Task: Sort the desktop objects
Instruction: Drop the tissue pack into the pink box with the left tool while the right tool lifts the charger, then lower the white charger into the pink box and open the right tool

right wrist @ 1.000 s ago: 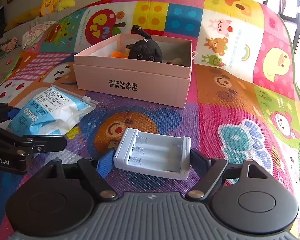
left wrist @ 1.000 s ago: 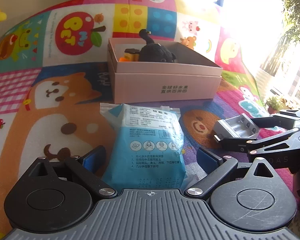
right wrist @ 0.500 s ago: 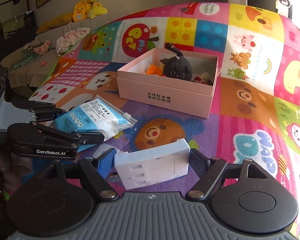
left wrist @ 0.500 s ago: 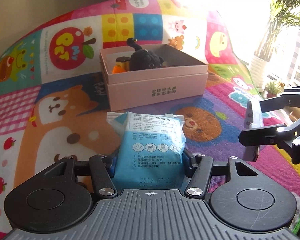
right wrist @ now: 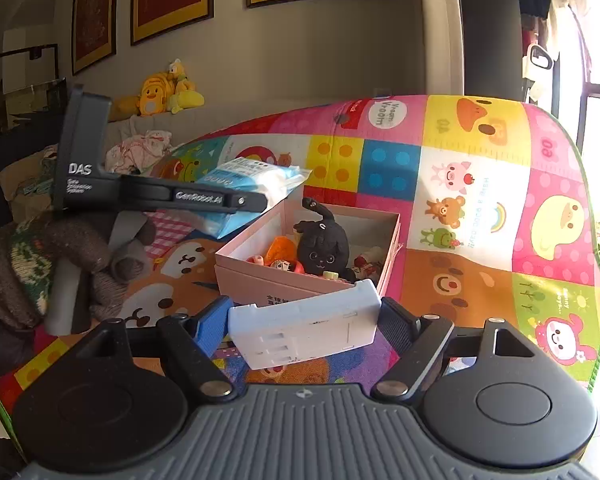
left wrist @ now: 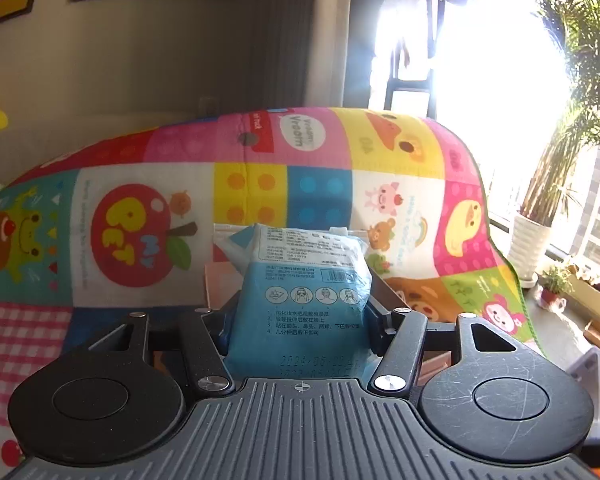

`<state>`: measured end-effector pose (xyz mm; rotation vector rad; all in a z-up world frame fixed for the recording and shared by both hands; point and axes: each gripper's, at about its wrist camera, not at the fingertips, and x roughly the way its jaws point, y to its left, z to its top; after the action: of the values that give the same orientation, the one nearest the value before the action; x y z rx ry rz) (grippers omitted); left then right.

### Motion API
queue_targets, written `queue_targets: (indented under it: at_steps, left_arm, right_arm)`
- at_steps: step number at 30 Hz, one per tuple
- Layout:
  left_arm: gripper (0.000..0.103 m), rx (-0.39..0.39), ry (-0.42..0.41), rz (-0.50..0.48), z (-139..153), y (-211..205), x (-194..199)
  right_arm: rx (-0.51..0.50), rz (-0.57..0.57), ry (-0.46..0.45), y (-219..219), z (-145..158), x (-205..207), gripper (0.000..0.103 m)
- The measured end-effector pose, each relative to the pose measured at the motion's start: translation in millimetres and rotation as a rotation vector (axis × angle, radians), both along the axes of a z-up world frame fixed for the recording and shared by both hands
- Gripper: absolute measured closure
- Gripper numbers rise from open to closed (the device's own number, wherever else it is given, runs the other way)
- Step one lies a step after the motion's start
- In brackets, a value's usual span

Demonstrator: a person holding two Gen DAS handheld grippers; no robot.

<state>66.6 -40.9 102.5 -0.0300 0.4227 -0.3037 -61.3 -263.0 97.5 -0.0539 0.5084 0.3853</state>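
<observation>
Left wrist view: the left gripper [left wrist: 298, 316] holds a blue packet [left wrist: 300, 292] of cotton pads between its two fingers, both pads pressed against the packet's sides; its jaws are easing slightly apart, with the packet between them and pinched. The packet stands lifted off the surface, its printed face toward the camera and its clear sealed end up. Behind and below it, a pink box [left wrist: 220, 280] shows only as slivers on either side of the packet. The colourful play mat [left wrist: 140, 220] covering the surface fills the background, and a potted palm [left wrist: 560, 168] stands by the bright window at the right. At the lower right edge a pale grey corner of the battery holder [left wrist: 588, 368] peeks in.

Right wrist view: the right gripper [right wrist: 304, 324] is clamped on a white battery holder [right wrist: 306, 330], held across its short ends, back side toward the camera, lifted above the mat. Just beyond it sits the open pink box [right wrist: 260, 276], holding a black plush toy [right wrist: 322, 242], an orange item [right wrist: 280, 250] and several small bits too small to name. At upper left, the left gripper [right wrist: 256, 200] carries the blue packet [right wrist: 256, 178] in the air just beside and above the box's left corner. A person's knitted sleeve [right wrist: 32, 264] shows at the left.
</observation>
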Motion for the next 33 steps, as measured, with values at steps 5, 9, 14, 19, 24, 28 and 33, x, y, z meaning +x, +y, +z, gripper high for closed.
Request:
queue_targets:
  at_steps: [5, 9, 14, 19, 24, 28, 33]
  left_arm:
    - [0.018, -0.018, 0.049, 0.025, -21, -3, 32]
    - [0.008, 0.010, 0.043, 0.015, -36, 4, 8]
    - [0.006, 0.074, 0.018, 0.030, -45, 15, -19]
    - [0.006, 0.044, 0.029, 0.036, -53, 35, -32]
    - [0.005, -0.027, 0.072, 0.050, -64, 58, -31]
    - [0.003, -0.072, 0.089, 0.067, -69, 72, -29]
    - [0.003, -0.140, 0.118, 0.080, -78, 85, -23]
  right_arm:
    - [-0.012, -0.018, 0.024, -2, -8, 5, 0.024]
    - [-0.021, -0.026, 0.007, -2, -3, 17, 0.024]
    - [0.000, -0.043, -0.015, 3, 21, 64, 0.024]
    - [0.015, -0.074, 0.068, 16, 31, 141, 0.024]
    - [-0.119, -0.144, 0.106, 44, 10, 229, 0.019]
    - [-0.030, -0.202, 0.180, 43, 7, 275, 0.018]
    - [-0.021, -0.125, 0.175, 65, 11, 269, 0.024]
